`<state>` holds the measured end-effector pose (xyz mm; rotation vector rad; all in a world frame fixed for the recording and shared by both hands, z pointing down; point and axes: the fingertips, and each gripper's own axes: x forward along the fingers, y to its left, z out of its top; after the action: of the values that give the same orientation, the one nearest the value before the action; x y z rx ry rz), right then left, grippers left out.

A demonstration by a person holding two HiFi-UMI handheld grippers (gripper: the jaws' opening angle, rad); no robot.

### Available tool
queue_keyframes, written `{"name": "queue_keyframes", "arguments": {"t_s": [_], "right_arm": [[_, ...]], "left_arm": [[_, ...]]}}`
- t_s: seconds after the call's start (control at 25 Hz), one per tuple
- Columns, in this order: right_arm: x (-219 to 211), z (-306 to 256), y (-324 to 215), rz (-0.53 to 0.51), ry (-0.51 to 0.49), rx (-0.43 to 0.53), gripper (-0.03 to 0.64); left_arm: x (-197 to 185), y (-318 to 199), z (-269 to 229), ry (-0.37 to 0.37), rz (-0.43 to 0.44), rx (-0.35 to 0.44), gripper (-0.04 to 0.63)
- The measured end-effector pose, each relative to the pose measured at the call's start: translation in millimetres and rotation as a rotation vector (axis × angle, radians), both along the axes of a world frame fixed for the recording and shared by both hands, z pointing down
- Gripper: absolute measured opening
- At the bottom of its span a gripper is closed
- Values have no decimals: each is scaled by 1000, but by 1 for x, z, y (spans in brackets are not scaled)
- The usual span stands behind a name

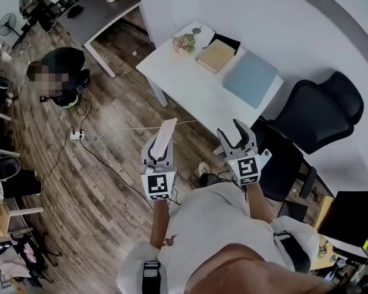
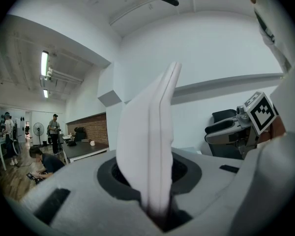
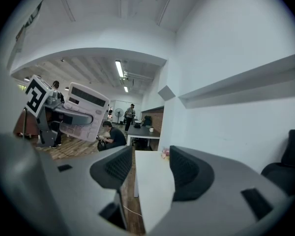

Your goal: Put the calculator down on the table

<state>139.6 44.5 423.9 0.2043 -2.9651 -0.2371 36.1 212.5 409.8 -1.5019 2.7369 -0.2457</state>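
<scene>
The white calculator (image 1: pixel 167 135) stands on edge between the jaws of my left gripper (image 1: pixel 159 154), which is shut on it above the wooden floor, short of the white table (image 1: pixel 190 87). In the left gripper view the calculator (image 2: pixel 150 141) rises edge-on out of the gripper (image 2: pixel 156 183). My right gripper (image 1: pixel 234 135) is beside it, near the table's front edge, open with nothing in it. In the right gripper view the dark pads (image 3: pixel 188 173) stand apart, the table top (image 3: pixel 152 193) shows between them, and the calculator (image 3: pixel 86 111) is at the left.
On the table lie a tan book (image 1: pixel 215 55), a light blue pad (image 1: pixel 250 78) and a small bunch of flowers (image 1: pixel 184 41). A black office chair (image 1: pixel 322 109) stands to the right of the table. A power strip (image 1: pixel 77 136) and cables run across the floor. A person (image 1: pixel 61 72) crouches far left.
</scene>
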Motion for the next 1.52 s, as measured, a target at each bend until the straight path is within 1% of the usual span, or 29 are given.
{"name": "queue_keyframes", "arguments": {"t_s": [0.56, 0.96, 1.28, 1.52], "right_arm": [[-62, -7, -63, -57, -9, -10, 241], [-104, -4, -87, -105, -16, -23, 241], [-137, 2, -95, -107, -9, -34, 241], [-164, 6, -101, -73, 1, -37, 241]], "left_arm": [[-51, -65, -11, -20, -38, -12, 109], [-81, -88, -8, -26, -75, -34, 109], [-109, -100, 0, -11, -65, -50, 109], [-144, -113, 3, -9, -27, -43, 109]]}}
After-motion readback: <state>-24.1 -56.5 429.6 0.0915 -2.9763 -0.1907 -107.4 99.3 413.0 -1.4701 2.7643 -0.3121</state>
